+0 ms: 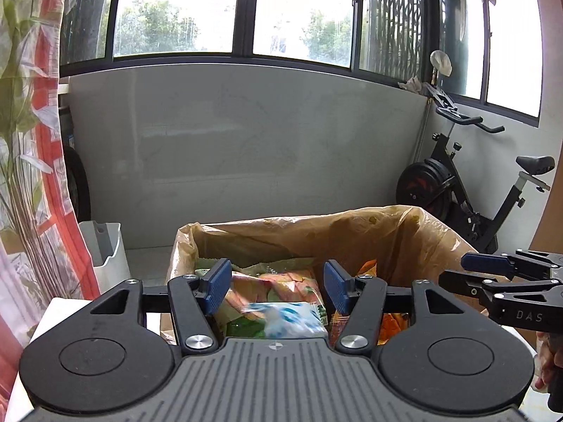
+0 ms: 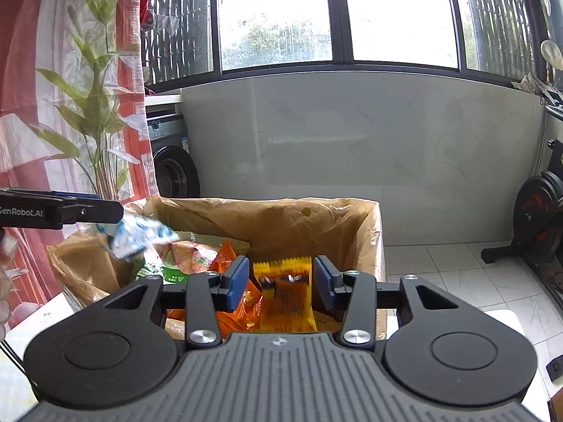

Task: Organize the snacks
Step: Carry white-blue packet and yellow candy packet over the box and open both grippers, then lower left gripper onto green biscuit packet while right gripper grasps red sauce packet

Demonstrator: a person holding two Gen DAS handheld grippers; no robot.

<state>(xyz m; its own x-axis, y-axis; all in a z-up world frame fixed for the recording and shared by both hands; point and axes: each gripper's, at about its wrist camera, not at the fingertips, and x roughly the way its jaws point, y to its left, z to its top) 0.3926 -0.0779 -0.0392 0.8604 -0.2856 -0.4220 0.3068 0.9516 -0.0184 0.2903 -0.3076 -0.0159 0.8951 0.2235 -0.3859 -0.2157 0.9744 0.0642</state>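
Both grippers hang above the lined cardboard box (image 2: 373, 232), which serves as the collecting bin for the snacks. The left gripper (image 1: 278, 286) has its blue pads apart with a clear gap on each side of the blue-and-white snack packet (image 1: 290, 323), which shows blurred below and between them; in the right wrist view the same packet (image 2: 140, 235) sits just off that gripper's tip, above the box's left side, so it looks released rather than held. The right gripper (image 2: 279, 283) also stands with jaws apart, and the yellow snack packet (image 2: 285, 292) between its pads is touched by neither; it appears to be dropping onto the orange packets (image 2: 242, 302) inside the box. To do this step well, both drops should stay well inside the box's walls, away from the loose brown plastic liner (image 1: 316, 232) that folds over the rim and could catch a packet. The jaws look wide enough that nothing snags on the pads. The two grippers are near each other over the box, so pulling them back on separate sides seems wise.
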